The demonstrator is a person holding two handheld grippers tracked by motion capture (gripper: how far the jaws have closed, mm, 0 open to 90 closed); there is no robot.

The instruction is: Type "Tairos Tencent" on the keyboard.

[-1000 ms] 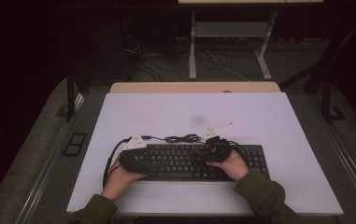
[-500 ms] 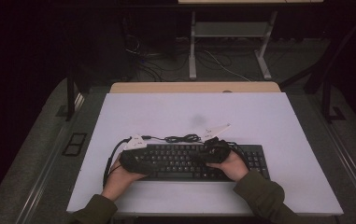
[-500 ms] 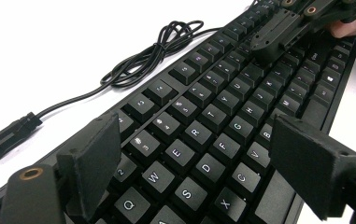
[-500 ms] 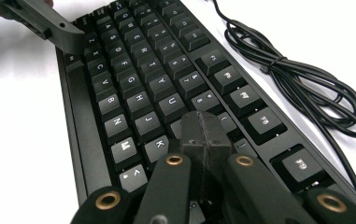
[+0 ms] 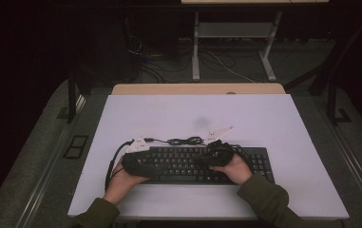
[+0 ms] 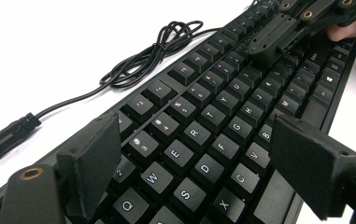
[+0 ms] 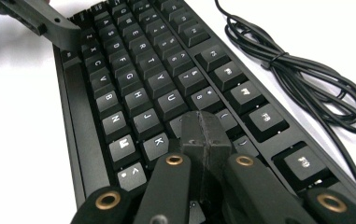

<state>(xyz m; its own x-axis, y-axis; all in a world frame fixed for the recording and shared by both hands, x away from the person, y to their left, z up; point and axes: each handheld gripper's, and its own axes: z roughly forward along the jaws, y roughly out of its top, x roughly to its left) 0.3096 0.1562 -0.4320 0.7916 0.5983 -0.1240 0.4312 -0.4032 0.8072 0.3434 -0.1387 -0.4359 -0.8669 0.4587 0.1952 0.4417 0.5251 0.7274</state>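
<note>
Keyboard [image 5: 188, 164] sits at table's [image 5: 264, 118] 6 o'clock edge. Right gripper [image 7: 203, 133] pressed together, tip down on keys near K/L, looks mid key-press. Left gripper [image 6: 194, 158] spread, hovering over the QWERTY block, nothing pinched. Cable [image 5: 185, 140] coiled at 12 o'clock. Typing underway, extent unclear.

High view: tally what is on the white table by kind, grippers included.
Keyboard: 1
Bundled black cable: 1
Grippers: 2, the left gripper open, the right gripper shut with its tip on the keys
Total: 4
</note>
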